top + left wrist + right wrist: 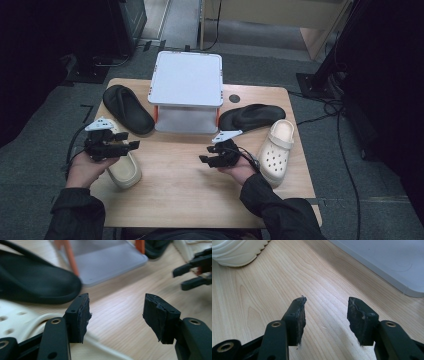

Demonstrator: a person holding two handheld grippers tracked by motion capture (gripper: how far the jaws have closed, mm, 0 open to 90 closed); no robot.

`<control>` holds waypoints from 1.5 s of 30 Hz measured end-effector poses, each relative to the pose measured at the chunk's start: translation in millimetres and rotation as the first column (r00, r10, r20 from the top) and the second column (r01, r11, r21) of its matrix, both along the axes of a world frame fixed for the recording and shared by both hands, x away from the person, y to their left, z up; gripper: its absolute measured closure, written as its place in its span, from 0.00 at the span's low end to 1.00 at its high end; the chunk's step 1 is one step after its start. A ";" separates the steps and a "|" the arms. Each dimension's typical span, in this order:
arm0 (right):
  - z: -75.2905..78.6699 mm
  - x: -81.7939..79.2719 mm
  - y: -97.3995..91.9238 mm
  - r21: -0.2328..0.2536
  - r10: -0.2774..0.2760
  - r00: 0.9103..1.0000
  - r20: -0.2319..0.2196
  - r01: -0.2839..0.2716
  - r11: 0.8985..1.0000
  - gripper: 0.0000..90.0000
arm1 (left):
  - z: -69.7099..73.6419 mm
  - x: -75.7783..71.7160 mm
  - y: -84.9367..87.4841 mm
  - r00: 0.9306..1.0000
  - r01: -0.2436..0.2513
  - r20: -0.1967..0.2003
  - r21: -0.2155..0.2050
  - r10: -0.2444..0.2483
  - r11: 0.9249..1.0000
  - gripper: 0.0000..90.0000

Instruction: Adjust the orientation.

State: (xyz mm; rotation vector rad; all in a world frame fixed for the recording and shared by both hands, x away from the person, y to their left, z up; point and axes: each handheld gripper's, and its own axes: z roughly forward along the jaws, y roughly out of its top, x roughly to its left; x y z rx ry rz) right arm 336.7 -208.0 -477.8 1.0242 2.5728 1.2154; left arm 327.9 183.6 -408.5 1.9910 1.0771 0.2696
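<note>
Cream-coloured and smooth, the slide sandal [125, 170] nearest the left gripper [131, 145] lies at about eight o'clock on the wooden table [190, 195], its toe toward the near edge, partly under the hand [90, 167] that holds that gripper. The left gripper hovers just above the sandal's upper end, jaws spread wide with nothing between them; in the left gripper view its pads [81, 315] frame bare wood, with the cream sandal [17, 320] low at the left. At ten o'clock, just beyond, a black slide sandal [129, 109] lies slanted, touching nothing that I can make out. At the centre, toward twelve o'clock, stands a grey two-tier rack [187, 85] on orange legs, its lower shelf facing the person. The right gripper [204, 160] hangs over bare wood at about five o'clock, pointing toward the left one, jaws likewise parted and empty; its own view shows the worn pads [298, 317] above the wood grain, the rack's shelf [387, 262] at upper right. At three o'clock a cream perforated clog [275, 150] lies near the right hand [240, 170], and a second black sandal [252, 116] lies just behind it, beside the rack.
</note>
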 end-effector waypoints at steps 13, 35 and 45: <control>-0.7 -0.5 1.2 -0.006 0.002 1.000 -0.004 -0.002 1.000 0.55 | -4.6 5.3 45.7 0.994 -0.112 0.012 0.033 0.112 0.993 0.40; -4.4 -2.3 1.9 -0.027 0.000 1.000 -0.015 0.000 1.000 0.54 | -37.3 19.7 57.4 0.989 -0.147 0.029 0.095 0.145 0.985 0.49; -2.7 -2.0 -1.6 -0.017 -0.012 1.000 -0.011 0.012 1.000 0.54 | -32.4 13.2 60.6 0.984 -0.170 0.081 0.137 0.160 0.976 0.75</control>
